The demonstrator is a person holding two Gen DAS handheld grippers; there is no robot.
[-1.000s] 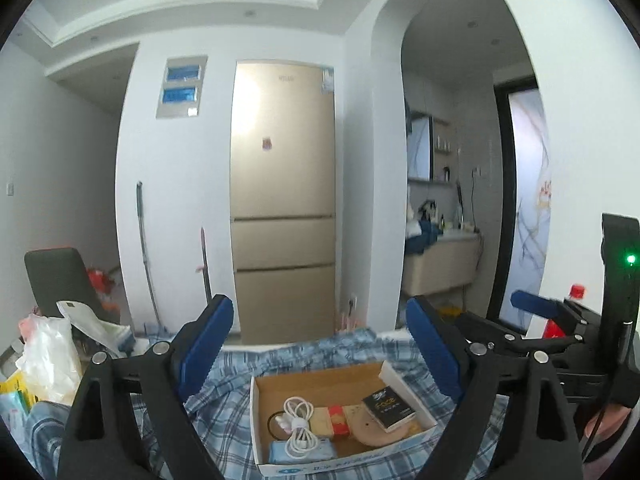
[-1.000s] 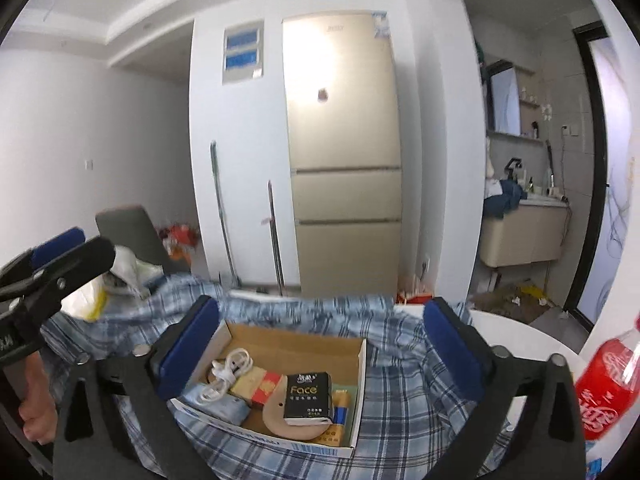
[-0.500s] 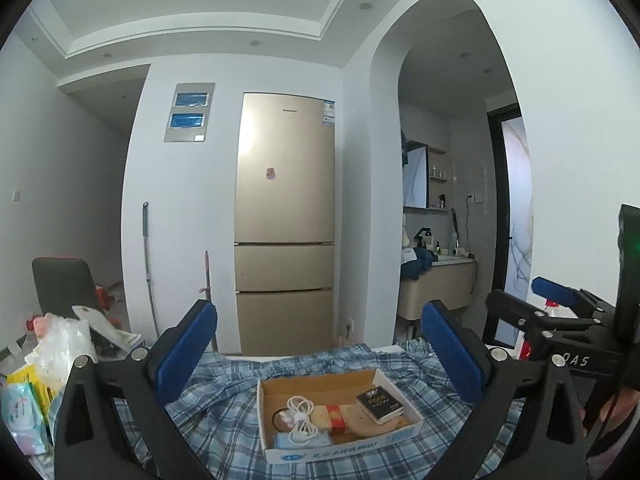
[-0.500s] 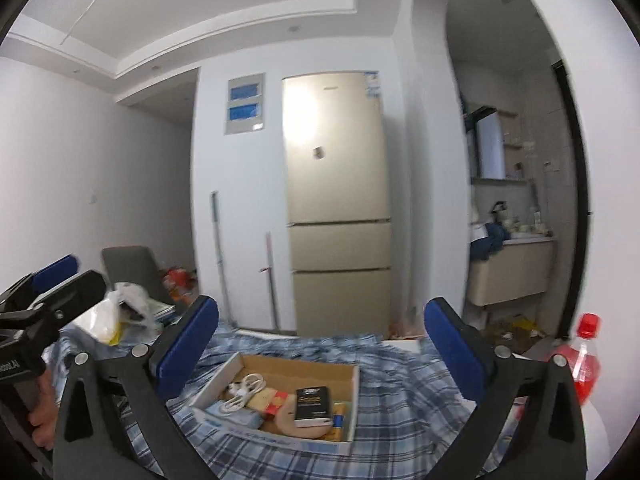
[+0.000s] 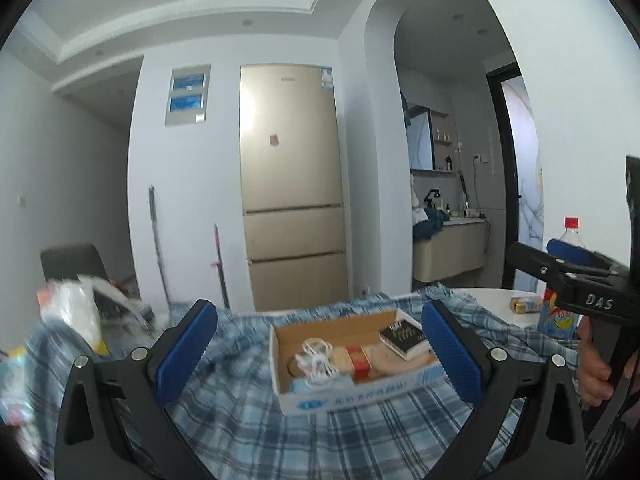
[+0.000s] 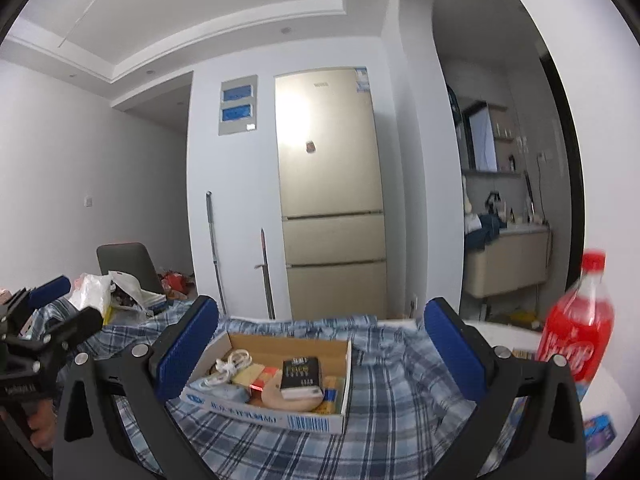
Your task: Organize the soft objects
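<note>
Jaws, left gripper (image 5: pixel 320 350): spread wide, having just been opening; the pads press on nothing, and the cardboard box shows in the gap beyond them.
Jaws, right gripper (image 6: pixel 320 350): spread wide, nothing gripped; the box shows in the gap beyond them.
Cardboard box (image 6: pixel 308 420): open-topped, resting on the plaid cloth at 6 o'clock in the right wrist view, at 5 o'clock in the left wrist view (image 5: pixel 348 398).
Box contents: coiled white cable (image 6: pixel 230 364) at the 9 o'clock end; black booklet (image 6: pixel 301 372) lying near the centre over a tan curved item; red-and-yellow packet (image 6: pixel 260 374) between cable and booklet.
Plaid cloth (image 6: pixel 400 400): blue-and-white check, rumpled, spread over the desk under the box.
Red bottle (image 6: pixel 576 332): upright at 3 o'clock in the right wrist view, well apart from the box, blurred.
Plastic bags (image 5: pixel 76 312): heaped at 9 o'clock in the left wrist view, blurred.
Hand (image 5: pixel 596 372): visible at 4 o'clock in the left wrist view, wrapped round the handle of the other gripper.
Refrigerator (image 6: pixel 332 200): gold-coloured, upright against the far wall at 12 o'clock.
</note>
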